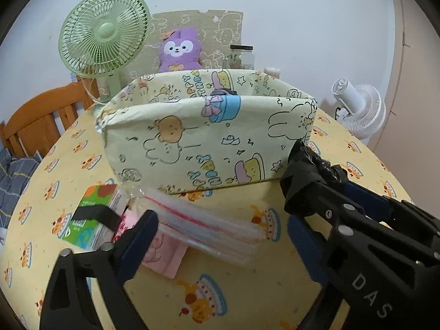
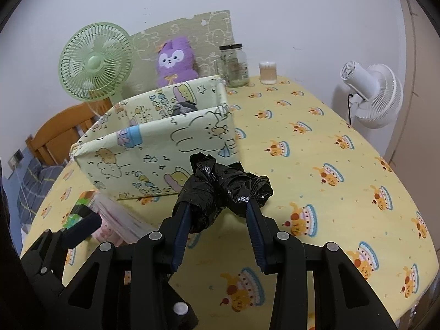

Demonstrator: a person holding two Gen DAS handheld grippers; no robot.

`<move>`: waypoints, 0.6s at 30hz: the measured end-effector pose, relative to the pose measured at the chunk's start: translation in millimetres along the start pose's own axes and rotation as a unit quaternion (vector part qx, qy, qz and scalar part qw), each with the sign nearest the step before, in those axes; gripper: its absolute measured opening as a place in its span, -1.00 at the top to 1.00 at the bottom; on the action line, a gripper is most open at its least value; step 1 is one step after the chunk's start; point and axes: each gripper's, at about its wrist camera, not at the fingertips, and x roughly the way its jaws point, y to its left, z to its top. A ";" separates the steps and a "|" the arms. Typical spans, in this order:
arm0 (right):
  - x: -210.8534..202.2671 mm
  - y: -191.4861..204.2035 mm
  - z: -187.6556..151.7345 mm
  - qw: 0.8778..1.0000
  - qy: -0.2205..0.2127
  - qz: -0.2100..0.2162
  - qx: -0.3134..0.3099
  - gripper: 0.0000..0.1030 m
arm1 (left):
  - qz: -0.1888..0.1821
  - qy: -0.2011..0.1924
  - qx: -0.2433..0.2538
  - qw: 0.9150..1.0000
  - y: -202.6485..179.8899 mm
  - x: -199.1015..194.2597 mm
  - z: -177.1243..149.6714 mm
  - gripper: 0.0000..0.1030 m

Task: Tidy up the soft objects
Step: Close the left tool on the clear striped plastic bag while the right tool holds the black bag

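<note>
Your right gripper (image 2: 220,206) is clamping a crinkled roll of black plastic bags (image 2: 228,184) just in front of the cartoon-print box (image 2: 154,148), which is holding something grey (image 2: 183,108) behind its divider. Your left gripper (image 1: 220,233) is spreading its jaws wide around a stack of clear zip bags (image 1: 209,231). Only its view is showing the pink cloth (image 1: 167,258) and green carton (image 1: 93,217) beneath them.

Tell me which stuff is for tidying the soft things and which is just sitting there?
For the job: black plastic bundle in the right gripper, patterned box, zip bags, left gripper.

Just there: green fan, purple plush, jar, white fan.
</note>
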 end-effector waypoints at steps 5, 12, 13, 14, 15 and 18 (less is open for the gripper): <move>6.8 -3.1 1.3 1.000 0.008 -0.003 0.002 0.16 | 0.007 0.018 0.001 1.000 -2.5 9.5 0.9 -0.22; 14.3 -1.4 -1.5 1.000 0.021 -0.001 0.000 0.16 | -0.006 0.029 0.004 1.000 -6.1 7.3 -4.2 0.35; 14.3 -0.9 -2.0 1.000 0.022 0.000 0.000 0.16 | -0.010 0.029 0.003 1.000 -5.4 6.1 -5.1 0.41; 13.5 -0.2 -2.5 1.000 0.022 0.001 -0.001 0.16 | -0.013 0.030 0.002 0.999 -4.9 5.0 -6.1 0.46; 13.2 0.4 -2.8 1.000 0.022 0.001 -0.002 0.16 | -0.014 0.030 0.000 0.999 -4.3 3.7 -7.4 0.49; 10.8 2.7 -5.3 1.000 0.022 0.004 -0.004 0.16 | -0.017 0.028 -0.002 0.999 -2.3 -1.4 -11.3 0.59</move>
